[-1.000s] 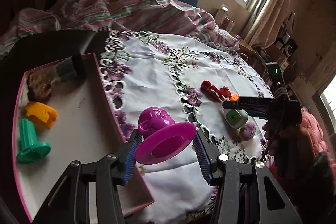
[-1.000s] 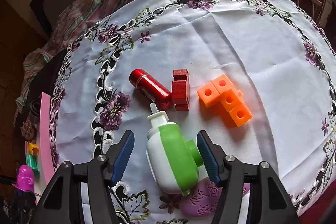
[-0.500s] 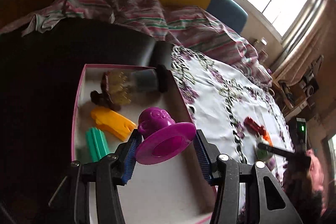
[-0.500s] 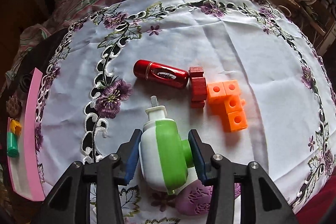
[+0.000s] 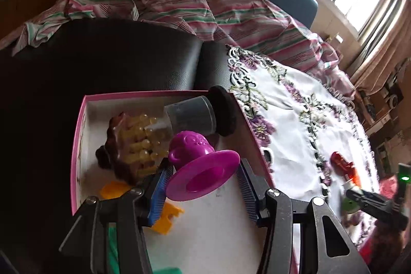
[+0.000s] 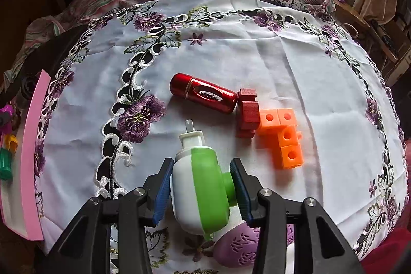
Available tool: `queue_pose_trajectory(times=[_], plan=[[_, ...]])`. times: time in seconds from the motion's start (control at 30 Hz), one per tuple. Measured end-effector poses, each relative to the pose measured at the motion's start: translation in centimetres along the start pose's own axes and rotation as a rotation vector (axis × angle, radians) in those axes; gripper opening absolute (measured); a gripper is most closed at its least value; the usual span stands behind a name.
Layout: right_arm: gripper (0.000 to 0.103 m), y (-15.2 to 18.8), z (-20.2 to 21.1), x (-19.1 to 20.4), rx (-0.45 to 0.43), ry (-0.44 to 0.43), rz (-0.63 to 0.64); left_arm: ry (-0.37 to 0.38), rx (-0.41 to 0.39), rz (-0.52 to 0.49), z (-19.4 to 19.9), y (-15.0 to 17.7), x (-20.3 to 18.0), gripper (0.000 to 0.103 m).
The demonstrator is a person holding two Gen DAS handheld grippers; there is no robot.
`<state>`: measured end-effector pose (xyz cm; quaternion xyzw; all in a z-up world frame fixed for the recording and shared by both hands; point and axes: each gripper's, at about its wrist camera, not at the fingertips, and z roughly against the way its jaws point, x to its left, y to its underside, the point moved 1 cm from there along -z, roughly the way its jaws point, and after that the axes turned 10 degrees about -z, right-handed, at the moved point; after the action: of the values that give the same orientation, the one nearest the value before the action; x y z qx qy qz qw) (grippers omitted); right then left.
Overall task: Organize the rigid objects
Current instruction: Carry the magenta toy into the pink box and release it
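The left gripper (image 5: 203, 186) clamps the magenta toy (image 5: 199, 166) by its flared base rim, above the pink box (image 5: 79, 145); it looks light, stiff and slick. The right gripper (image 6: 200, 186) pinches the green-and-white dispenser (image 6: 203, 186) across its flat sides on the tablecloth (image 6: 257, 55).

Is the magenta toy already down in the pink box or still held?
Held: the left gripper clamps the magenta toy above the pink box.

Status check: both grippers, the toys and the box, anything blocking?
Left gripper shut on magenta toy, over pink box. Right gripper shut on green-white toy, on tablecloth. Box crowded at far end; near floor free.
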<state>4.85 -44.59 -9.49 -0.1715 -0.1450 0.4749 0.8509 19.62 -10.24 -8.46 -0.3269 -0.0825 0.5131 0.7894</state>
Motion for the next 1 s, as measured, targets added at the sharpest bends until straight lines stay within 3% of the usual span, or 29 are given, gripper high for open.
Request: queue_pose_trajectory(times=[0.1,0.2,0.6,1.0], plan=[[0.045,0.0,0.0,0.1,-0.003,0.004,0.009,-0.02,0.012,-0.02,-0.7,0.0,0.1,0.055],[0.045,0.0,0.0,0.1,-0.003,0.004,0.01,-0.033,0.022,-0.023,-0.8,0.4,0.0,0.065],[0.045,0.0,-0.1,0.1,-0.002,0.007,0.011,-0.124,-0.074,-0.027,5.4,3.6,-1.6,0.067],[0.045,0.2,-0.1,0.4,-0.01,0.022,0.023,-0.241,-0.107,-0.064,9.9,7.7,-3.6,0.069]])
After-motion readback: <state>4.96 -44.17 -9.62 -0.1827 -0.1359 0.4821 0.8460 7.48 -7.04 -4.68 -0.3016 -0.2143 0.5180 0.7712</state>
